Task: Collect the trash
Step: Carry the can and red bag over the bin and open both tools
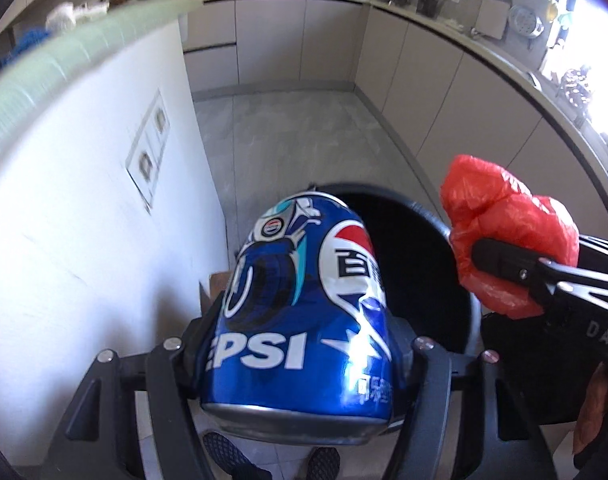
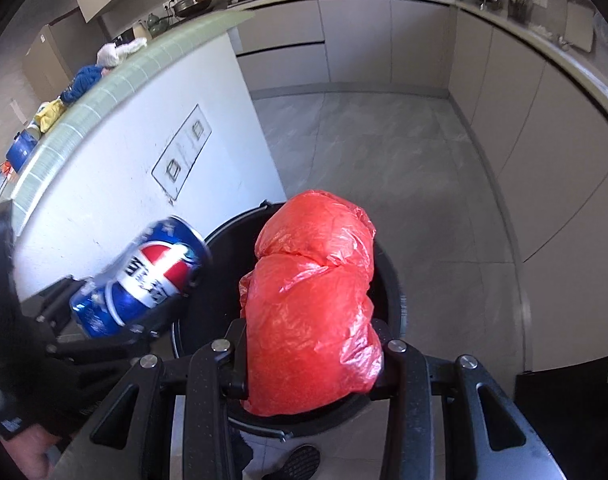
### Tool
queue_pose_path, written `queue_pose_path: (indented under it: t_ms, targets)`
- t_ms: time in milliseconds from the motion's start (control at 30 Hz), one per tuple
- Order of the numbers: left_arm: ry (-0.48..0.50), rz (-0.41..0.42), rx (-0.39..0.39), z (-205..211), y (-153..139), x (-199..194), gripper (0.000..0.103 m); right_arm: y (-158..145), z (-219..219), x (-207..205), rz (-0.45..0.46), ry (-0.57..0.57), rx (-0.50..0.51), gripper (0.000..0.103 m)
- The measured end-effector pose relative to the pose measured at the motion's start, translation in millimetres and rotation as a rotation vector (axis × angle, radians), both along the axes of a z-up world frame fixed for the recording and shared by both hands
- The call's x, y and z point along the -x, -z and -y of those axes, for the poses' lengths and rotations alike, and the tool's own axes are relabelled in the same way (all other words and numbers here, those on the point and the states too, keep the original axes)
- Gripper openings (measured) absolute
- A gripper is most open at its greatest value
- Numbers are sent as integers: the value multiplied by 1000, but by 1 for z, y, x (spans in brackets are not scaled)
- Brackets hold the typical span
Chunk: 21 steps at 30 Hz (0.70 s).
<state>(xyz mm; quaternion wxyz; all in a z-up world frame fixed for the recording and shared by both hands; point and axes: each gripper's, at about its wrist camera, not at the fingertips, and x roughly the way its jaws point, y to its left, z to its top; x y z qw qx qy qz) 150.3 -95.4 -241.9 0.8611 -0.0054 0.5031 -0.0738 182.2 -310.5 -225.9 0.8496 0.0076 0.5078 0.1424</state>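
Room: a kitchen with a grey tiled floor (image 2: pixel 404 152), pale cabinets and a white island under a green-tiled worktop (image 2: pixel 116 80).
Left tongs (image 1: pixel 300 344): clamped on a dented blue aluminium Pepsi can (image 1: pixel 304 300), held above the near left rim of the bin.
Right tongs (image 2: pixel 308 360): pinched together on a crumpled red plastic bag (image 2: pixel 312 292), hanging over the bin's mouth.
Container: a round black bin (image 2: pixel 400 304) on the floor beside the island; its inside is dark, so its contents cannot be told.
Risk, can: it sits over the rim, not the opening; let go here, it could strike the edge and roll across the floor.
Risk, bag: light film may cling to the pads or drift past the rim.
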Motion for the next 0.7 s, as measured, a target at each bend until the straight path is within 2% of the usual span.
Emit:
queue_pose_path:
  t_ms: [100, 133, 167, 200, 333, 600, 700]
  targets:
    - [-8, -26, -1, 2, 20, -5, 70, 15, -4, -14, -39, -6, -63, 44]
    - [-10, -46, -13, 3, 27, -8, 76, 23, -3, -21, -77, -7, -137, 71]
    - [-31, -59, -39, -1, 32, -9, 88, 32, 0, -30, -132, 5, -205, 94]
    - [-52, -60, -45, -4, 36, -7, 94, 38, 3, -36, -162, 39, -211, 103]
    - [-71, -60, -59, -10, 37, 0, 96, 42, 29, -45, -171, 166, -213, 103]
    - [-69, -39, -68, -6, 17, 8, 96, 18, 58, -30, -123, 244, -166, 103]
    - [-58, -20, -65, -2, 0, 7, 96, 6, 70, -25, -94, 272, -158, 103]
